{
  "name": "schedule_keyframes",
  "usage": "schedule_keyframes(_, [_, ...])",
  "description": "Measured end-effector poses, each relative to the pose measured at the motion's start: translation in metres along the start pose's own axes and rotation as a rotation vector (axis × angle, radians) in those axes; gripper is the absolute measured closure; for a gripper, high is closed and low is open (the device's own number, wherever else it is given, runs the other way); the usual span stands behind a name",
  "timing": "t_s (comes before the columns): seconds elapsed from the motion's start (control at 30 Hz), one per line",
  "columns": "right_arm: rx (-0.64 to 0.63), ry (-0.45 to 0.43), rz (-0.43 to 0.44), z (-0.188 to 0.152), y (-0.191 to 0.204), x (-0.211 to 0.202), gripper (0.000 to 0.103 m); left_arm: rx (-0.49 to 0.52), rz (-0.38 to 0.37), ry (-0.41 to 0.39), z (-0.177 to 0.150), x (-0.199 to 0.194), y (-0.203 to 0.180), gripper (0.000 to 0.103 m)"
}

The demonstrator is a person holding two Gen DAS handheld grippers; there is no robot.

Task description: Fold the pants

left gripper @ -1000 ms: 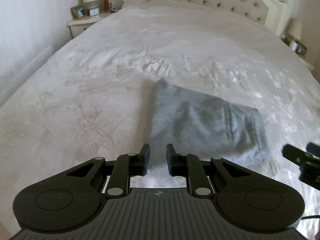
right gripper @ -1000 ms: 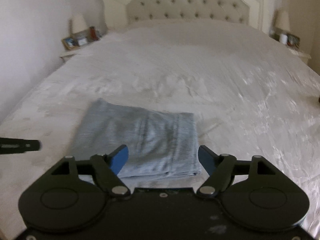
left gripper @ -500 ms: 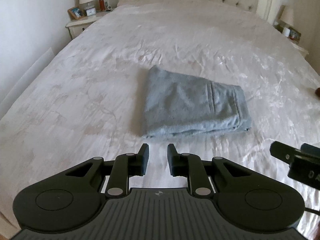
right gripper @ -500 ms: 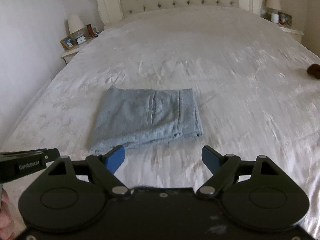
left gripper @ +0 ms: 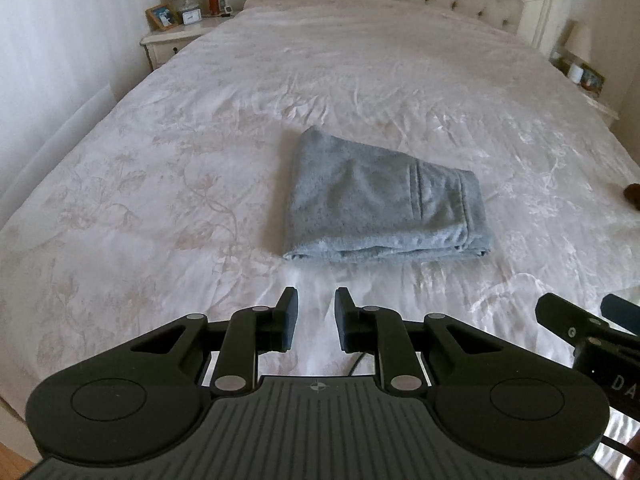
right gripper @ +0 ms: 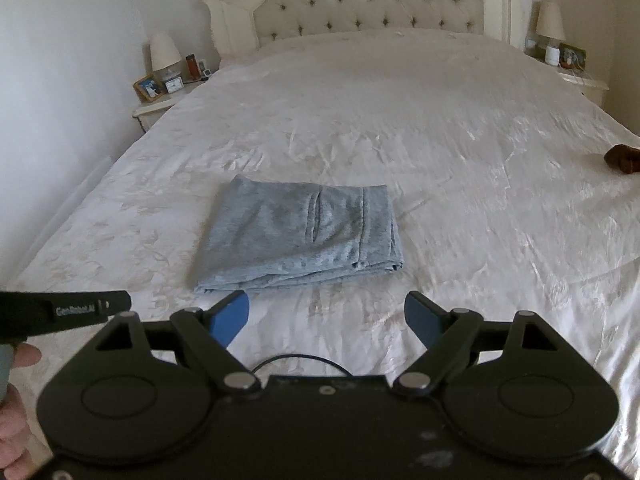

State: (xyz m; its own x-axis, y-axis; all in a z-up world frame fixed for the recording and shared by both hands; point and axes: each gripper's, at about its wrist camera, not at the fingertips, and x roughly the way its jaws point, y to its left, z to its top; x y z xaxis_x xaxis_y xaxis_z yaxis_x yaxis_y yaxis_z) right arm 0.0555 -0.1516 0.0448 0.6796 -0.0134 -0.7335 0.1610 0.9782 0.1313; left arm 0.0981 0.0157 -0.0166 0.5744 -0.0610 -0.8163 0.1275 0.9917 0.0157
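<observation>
Here, one folded grey pants bundle is laid on the white bedspread. Two grippers are held short of it, empty: left gripper narrowly parted, right gripper widely spread.

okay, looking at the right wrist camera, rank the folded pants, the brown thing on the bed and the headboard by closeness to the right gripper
From the right gripper:
1. Folded pants, just ahead, slightly left.
2. Brown thing, far right on the bedspread.
3. Headboard, at the bed's far end.
</observation>
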Motion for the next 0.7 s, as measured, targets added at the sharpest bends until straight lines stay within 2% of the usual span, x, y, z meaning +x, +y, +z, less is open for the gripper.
schedule_keyframes(0.7, [-0.016, -0.010, 0.026, 0.0047, 0.0046, -0.0041, 0.014, -0.025, 0.032, 0.009, -0.0036, -0.0049, 0.0019, 0.083])
